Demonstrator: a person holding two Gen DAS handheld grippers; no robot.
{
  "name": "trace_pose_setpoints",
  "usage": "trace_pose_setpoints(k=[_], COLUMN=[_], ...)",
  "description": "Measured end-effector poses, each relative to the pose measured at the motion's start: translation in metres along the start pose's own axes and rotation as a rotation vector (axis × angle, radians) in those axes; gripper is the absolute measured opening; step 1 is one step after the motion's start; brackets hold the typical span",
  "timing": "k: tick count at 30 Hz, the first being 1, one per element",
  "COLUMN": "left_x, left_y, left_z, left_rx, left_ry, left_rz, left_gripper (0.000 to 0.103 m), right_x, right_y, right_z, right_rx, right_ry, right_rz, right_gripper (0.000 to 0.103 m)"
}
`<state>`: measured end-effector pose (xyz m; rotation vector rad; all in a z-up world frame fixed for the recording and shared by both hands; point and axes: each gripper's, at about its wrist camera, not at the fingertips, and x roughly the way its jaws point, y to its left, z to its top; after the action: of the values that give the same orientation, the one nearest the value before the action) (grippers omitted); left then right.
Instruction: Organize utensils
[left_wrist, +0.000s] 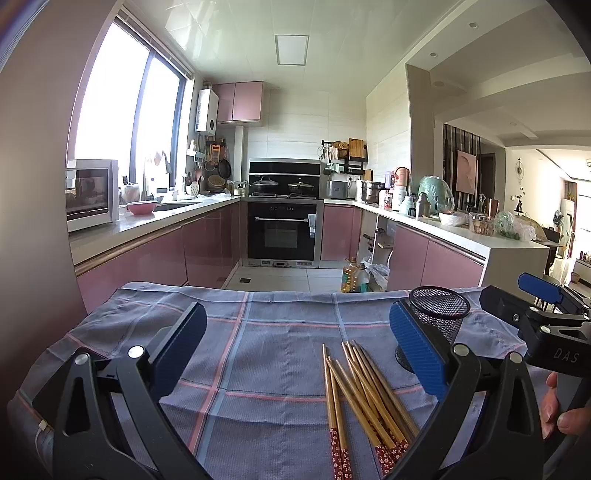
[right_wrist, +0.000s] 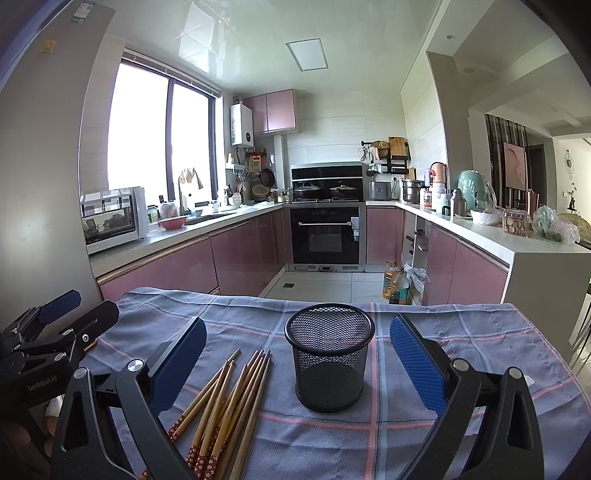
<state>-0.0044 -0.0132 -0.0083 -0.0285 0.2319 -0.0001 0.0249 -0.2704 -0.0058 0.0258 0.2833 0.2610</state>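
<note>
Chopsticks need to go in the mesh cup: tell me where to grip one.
Grip a chopstick mid-shaft, coming from above with the fingers across its length. The chopsticks lie flat and fanned on the cloth, tips spread apart, patterned ends bunched near you.

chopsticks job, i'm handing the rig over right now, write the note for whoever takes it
Left gripper: jaws open, empty, held over the cloth.
Right gripper: jaws open, empty, facing the mesh cup.
Chopsticks: all in a loose pile flat on the cloth, to the left of the cup, patterned ends toward you.
Mesh cup: upright on the cloth, nothing in it.
Done: nothing yet.
Left: pick up the chopsticks and stand them in the cup.
</note>
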Motion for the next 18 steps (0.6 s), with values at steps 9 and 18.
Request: trace_pose_setpoints(k=[9,18], left_x=[0.003,0.020], left_y=[0.001,0.004], left_z=[0.001,-0.006], left_rx=[0.003,0.029], left_ry=[0.018,0.095], left_rz=[0.001,-0.002], left_gripper=[0.098,0.098], right_x=[0.003,0.023], right_y=[0.002,0.011], right_z=[0.000,-0.016], right_rx=[0.004,-0.039], right_ry=[0.019,0.176], right_rz=[0.011,0.078], right_gripper=[0.096,0.096])
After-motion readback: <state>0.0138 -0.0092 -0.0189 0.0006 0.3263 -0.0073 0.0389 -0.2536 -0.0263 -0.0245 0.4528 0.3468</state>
